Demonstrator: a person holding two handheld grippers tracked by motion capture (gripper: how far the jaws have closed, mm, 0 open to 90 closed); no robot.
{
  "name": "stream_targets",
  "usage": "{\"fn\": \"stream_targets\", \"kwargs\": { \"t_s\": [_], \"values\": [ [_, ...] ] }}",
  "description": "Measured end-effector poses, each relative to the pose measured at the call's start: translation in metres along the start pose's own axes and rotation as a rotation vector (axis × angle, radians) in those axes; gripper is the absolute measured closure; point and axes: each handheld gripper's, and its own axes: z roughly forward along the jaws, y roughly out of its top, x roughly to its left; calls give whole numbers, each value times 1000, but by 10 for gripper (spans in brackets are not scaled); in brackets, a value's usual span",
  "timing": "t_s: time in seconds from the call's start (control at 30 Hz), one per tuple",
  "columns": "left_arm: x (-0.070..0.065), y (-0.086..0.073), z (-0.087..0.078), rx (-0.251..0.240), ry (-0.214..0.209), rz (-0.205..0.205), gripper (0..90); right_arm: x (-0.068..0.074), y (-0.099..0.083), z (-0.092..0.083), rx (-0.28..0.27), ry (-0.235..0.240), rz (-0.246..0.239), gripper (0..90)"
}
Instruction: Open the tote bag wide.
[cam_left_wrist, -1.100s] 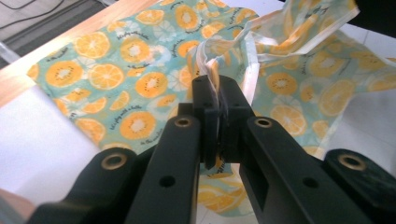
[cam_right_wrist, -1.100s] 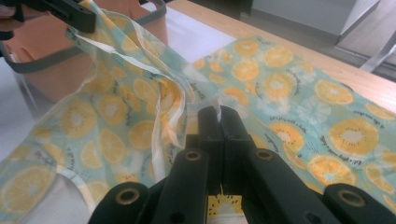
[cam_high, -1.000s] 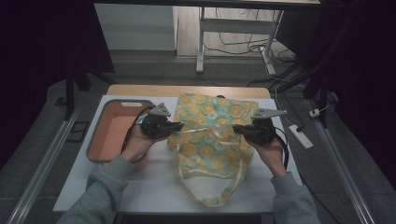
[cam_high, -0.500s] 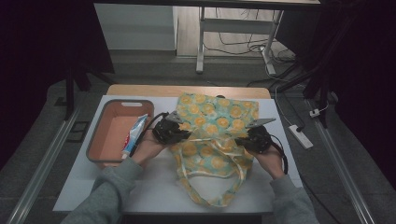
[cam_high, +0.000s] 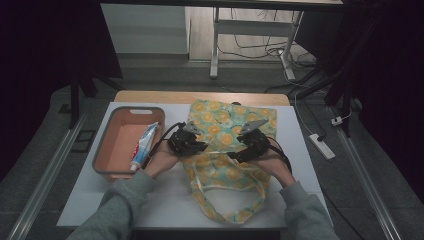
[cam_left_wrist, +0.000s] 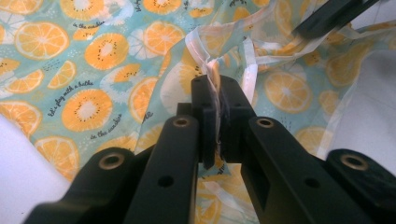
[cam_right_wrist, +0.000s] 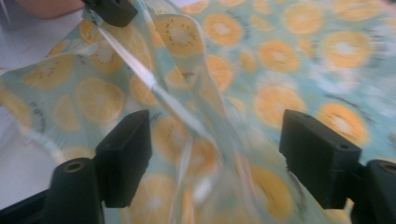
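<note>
White table (cam_high: 165, 200), toothpaste tube (cam_high: 142, 147) in orange tray (cam_high: 107, 145), left gripper (cam_high: 192, 145) pinching tote bag (cam_high: 225, 125), right gripper (cam_high: 240, 152) jaws just opened

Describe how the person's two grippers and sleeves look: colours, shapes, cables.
Both grippers, left gripper and right gripper, are black, each topped by a grey three-cornered plate. A black cable trails from the left one. Up close, the jaws are matte black blocky arms with brass-coloured rivets and square pads. The person wears grey sleeves.
</note>
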Motion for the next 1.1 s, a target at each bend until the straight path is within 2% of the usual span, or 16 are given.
{"fn": "stream_targets", "kwargs": {
  "t_s": [0.03,0.07,0.1,0.13,0.2,0.27,0.33,0.4,0.47,0.5,0.67,0.77,0.8,0.87,1.0,1.1],
  "values": [
    [0,0,-1,0,-1,2,855,0,0,0,0,0,0,247],
    [0,0,-1,-1,0,2,854,-2,2,16,30,25,1,241],
    [0,0,-2,-4,1,-1,854,-2,2,16,30,25,1,241],
    [0,-1,-3,-8,1,-3,854,-1,2,31,74,39,-7,247],
    [1,-1,-4,-12,0,-8,853,0,1,37,97,39,-19,269],
    [1,-1,-6,-16,-1,-10,851,2,-1,45,149,4,-42,353],
    [2,-1,-7,-16,1,-8,850,1,-4,50,182,-29,-30,579],
    [2,-1,-7,-20,0,-13,848,-1,-5,50,190,-28,-15,628],
    [2,-1,-6,-18,-5,-9,844,-4,-8,50,196,-10,-5,726],
    [2,-1,-5,-15,-6,-4,838,-7,-10,50,201,-8,1,827],
    [1,0,-4,-20,0,2,819,-7,-11,46,205,20,27,879],
    [2,0,-10,-39,10,-4,793,-2,-6,39,165,73,59,883],
    [2,-1,-12,-45,13,-4,787,4,1,32,117,122,84,883],
    [3,-1,-18,-62,20,-6,788,8,5,28,93,136,82,883],
    [5,-1,-30,-90,30,-8,793,31,29,6,-22,234,61,884],
    [6,-1,-36,-107,35,-10,793,41,37,-2,-57,245,35,884]
  ]
}}
